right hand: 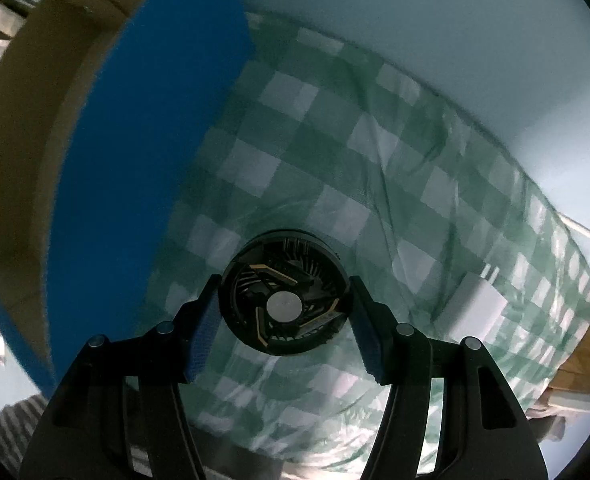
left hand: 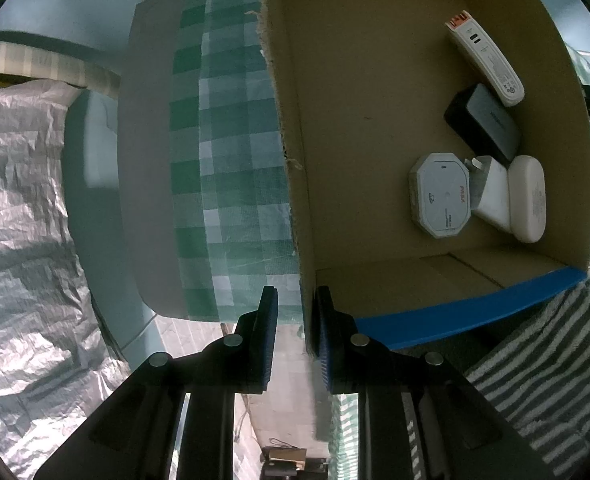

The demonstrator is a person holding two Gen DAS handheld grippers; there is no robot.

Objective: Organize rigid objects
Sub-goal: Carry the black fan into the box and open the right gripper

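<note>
The jaws of the right gripper [right hand: 283, 322] are spread fairly wide and are pressed against both sides of a round black fan [right hand: 285, 298], which is held between the blue pads [right hand: 203, 340] above the green checked cloth [right hand: 375, 168]. A silver hub and gold accents are seen on the fan's face. To the left of it, the blue outer wall of the cardboard box [right hand: 135, 140] is seen, and a white plug adapter [right hand: 481, 300] lies on the cloth well to the right.

The jaws of the left gripper [left hand: 295, 320] are set narrow, with the near left corner of the cardboard box [left hand: 335, 160] between them; whether the wall is actually pinched cannot be told. Inside the box, along its right wall, five items are gathered: a white octagonal device [left hand: 441, 196], a white charger [left hand: 491, 196] just beside it, a white rounded case [left hand: 529, 200] touching the charger, a black rectangular device [left hand: 485, 122] farther back, and a white power bank [left hand: 485, 58] with an orange end farthest away. A striped towel [left hand: 535, 368] is seen at the near right, and crinkled silver sheeting [left hand: 23, 220] at the left.
</note>
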